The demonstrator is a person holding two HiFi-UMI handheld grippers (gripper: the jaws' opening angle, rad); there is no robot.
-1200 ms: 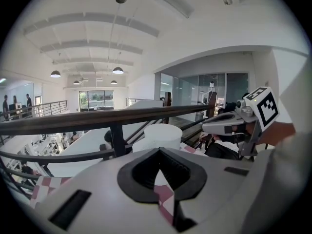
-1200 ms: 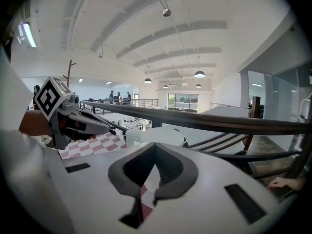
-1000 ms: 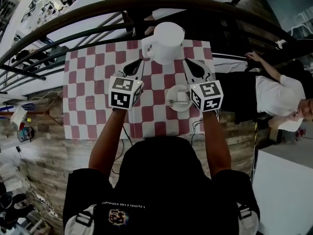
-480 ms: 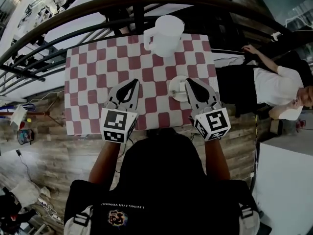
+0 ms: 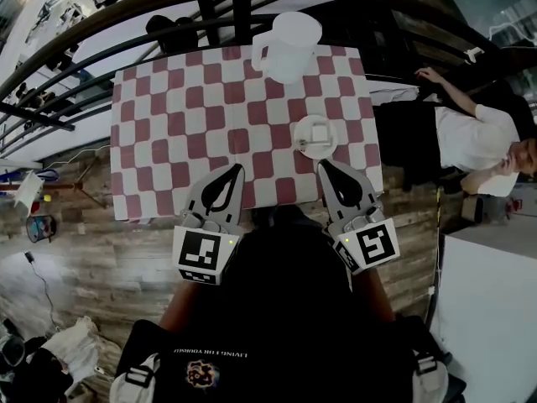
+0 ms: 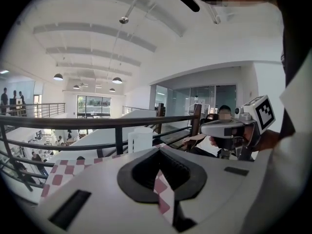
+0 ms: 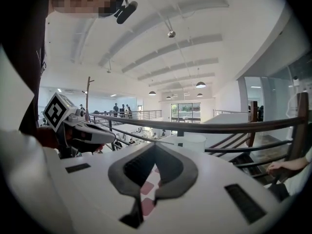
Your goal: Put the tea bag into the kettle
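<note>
A white kettle stands at the far edge of the red-and-white checked table. Nearer, right of centre, a white saucer holds a small pale tea bag. My left gripper and my right gripper hang side by side over the table's near edge, both shut and holding nothing. The right one's tip is a little short of the saucer. The left gripper view shows the kettle beyond my left gripper. In the right gripper view the kettle sits past my right gripper.
A dark curved railing runs just behind the table's far edge. A person in a white shirt sits close to the table's right side. Wooden floor lies to the left and below the table.
Both grippers have drawn back from beside the kettle and saucer to the table's near edge. They stay shut and empty throughout.
</note>
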